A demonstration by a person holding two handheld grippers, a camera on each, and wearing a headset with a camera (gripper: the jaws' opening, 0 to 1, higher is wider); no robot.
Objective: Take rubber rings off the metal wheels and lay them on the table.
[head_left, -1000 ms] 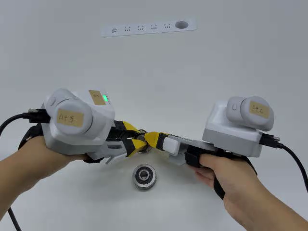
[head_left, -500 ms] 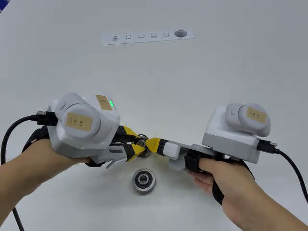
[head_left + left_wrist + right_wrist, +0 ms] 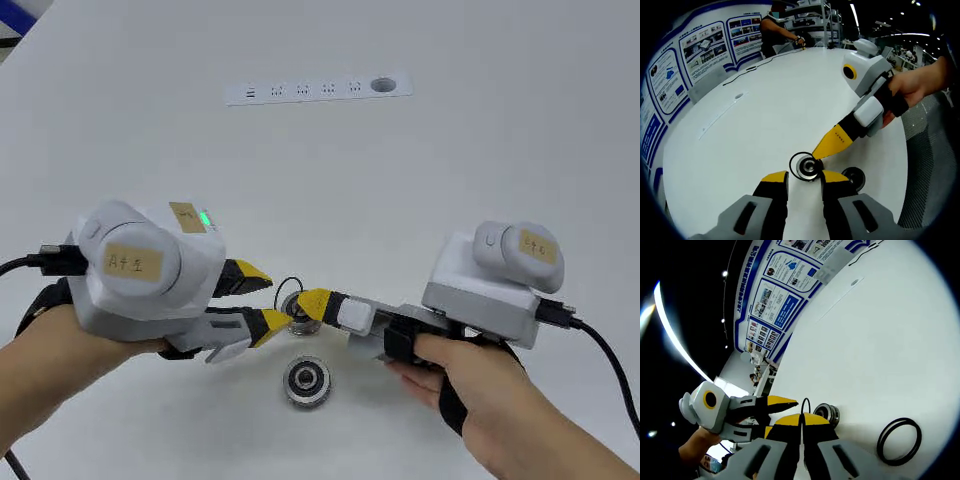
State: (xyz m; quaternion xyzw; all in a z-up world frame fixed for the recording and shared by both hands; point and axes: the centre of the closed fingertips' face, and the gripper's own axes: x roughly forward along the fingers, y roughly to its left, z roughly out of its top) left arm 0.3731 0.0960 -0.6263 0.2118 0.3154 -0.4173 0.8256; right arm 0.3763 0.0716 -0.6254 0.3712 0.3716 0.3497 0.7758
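Black thin rubber ring loose, off-centre round small silver metal wheel — left gripper jaws apart, right gripper jaws together beside it.

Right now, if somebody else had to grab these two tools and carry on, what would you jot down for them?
Left tool: open, jaws either side of a metal wheel, not gripping it.
Right tool: shut, tips at that wheel's thin rubber ring, which sits loose and partly off. I cannot tell if it is pinched.
Done: one removed ring lies flat on the table.
Left to do: free the loose ring and lay it down, then strip the second wheel, which still wears its black ring.
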